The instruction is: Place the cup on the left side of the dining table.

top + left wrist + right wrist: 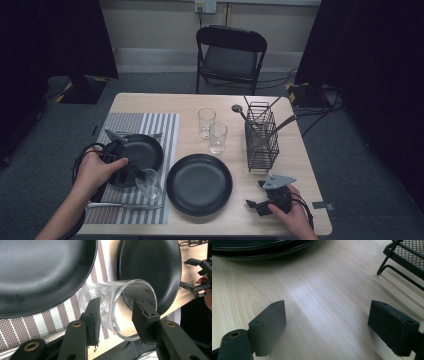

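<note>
A clear drinking glass [148, 186] stands on the striped placemat [162, 125], between the two black plates. My left gripper [134, 175] reaches in from the left, over the near rim of the left plate [145, 150]. In the left gripper view the glass [120, 297] lies between the two pads of that gripper [117, 312], mouth toward the camera; the pads stand beside its wall without pressing it, so the gripper is open. My right gripper [254, 194] rests low at the table's front right, open over bare wood [327, 315].
The centre plate [199, 184] sits just right of the glass. Two more glasses [206, 121] [218, 137] stand behind it, and a wire cutlery rack [261, 137] holding utensils stands at the right. A knife [125, 205] lies on the mat's near edge. A folding chair [230, 55] is beyond the table.
</note>
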`<action>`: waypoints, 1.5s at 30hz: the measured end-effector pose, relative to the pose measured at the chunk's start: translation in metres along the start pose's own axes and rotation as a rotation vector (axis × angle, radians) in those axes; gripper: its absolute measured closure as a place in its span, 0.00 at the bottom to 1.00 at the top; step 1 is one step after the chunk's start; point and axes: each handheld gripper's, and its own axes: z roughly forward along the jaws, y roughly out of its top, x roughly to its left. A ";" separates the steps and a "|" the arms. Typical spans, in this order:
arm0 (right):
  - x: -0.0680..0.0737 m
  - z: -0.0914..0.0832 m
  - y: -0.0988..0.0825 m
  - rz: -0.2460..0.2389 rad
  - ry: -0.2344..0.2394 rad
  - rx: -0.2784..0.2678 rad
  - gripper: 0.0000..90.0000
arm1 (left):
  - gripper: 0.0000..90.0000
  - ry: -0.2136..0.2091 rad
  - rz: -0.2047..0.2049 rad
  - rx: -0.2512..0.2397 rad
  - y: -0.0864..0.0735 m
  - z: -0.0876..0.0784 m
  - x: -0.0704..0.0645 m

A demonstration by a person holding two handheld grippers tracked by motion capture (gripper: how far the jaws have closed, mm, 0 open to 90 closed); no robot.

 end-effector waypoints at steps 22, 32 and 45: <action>0.000 0.000 0.000 0.003 0.003 0.003 0.15 | 0.39 -0.023 0.054 -0.082 0.009 -0.019 -0.001; 0.000 0.000 0.000 0.000 0.002 0.002 0.15 | 0.35 -0.032 0.068 -0.126 0.007 -0.027 0.002; 0.000 0.000 0.000 0.000 0.002 0.002 0.15 | 0.34 -0.045 0.015 -0.147 0.002 -0.027 0.025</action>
